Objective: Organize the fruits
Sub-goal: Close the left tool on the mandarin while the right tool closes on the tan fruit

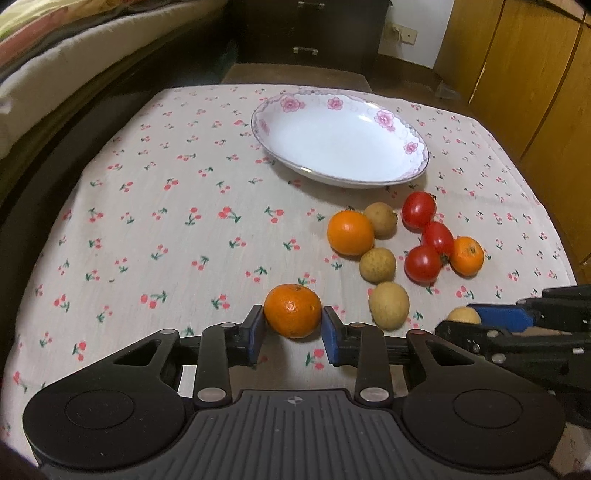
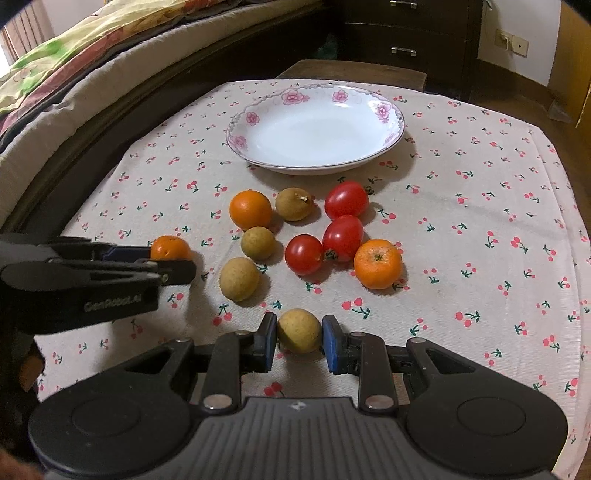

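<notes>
My left gripper (image 1: 293,316) is shut on a small orange (image 1: 293,308) that rests on the cherry-print cloth; its blue pads (image 1: 258,326) press both sides. My right gripper (image 2: 299,334) is shut on a tan longan (image 2: 299,330), also down on the cloth. In the left wrist view the right gripper (image 1: 461,319) shows at the right edge with that longan (image 1: 463,314). Loose between them and the plate lie two oranges (image 2: 250,209) (image 2: 377,263), three red tomatoes (image 2: 342,238) and three longans (image 2: 239,278). The white flower-rimmed plate (image 2: 382,110) stands empty behind them.
The table cloth (image 2: 480,206) drops off at its left edge beside a bed (image 2: 74,74). A dark drawer chest (image 2: 406,33) stands behind the table, and wooden cupboards (image 1: 517,74) to the right. Bare cloth lies left and right of the fruit.
</notes>
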Action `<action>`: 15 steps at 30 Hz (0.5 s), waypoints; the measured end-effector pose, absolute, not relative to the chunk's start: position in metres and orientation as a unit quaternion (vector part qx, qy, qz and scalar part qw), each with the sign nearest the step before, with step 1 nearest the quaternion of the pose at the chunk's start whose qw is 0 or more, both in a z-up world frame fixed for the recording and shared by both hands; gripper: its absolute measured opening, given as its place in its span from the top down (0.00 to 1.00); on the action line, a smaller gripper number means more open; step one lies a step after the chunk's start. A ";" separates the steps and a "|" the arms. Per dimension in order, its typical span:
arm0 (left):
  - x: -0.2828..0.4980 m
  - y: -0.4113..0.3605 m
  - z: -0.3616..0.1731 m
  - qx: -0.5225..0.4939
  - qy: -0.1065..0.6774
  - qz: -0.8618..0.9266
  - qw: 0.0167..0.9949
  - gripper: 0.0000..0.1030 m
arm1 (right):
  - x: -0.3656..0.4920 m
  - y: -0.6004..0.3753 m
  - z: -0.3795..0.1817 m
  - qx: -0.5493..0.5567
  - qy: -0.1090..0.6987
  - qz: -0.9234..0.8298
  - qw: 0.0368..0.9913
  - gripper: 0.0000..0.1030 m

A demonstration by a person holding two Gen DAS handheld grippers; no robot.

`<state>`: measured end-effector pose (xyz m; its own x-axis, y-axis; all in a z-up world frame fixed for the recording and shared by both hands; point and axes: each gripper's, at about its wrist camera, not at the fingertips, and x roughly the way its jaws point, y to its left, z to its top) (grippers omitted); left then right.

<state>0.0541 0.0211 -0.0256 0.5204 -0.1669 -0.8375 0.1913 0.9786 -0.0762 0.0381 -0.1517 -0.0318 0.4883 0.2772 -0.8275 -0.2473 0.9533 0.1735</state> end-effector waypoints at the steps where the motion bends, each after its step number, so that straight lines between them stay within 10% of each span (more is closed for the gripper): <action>1: 0.052 0.022 -0.026 0.012 0.481 -0.103 0.871 0.60 | 0.038 -0.151 -0.032 0.015 0.484 0.152 0.862 0.73; 15: 0.042 0.015 -0.029 0.047 0.471 -0.104 0.875 0.42 | 0.030 -0.146 -0.035 -0.013 0.480 0.160 0.863 0.72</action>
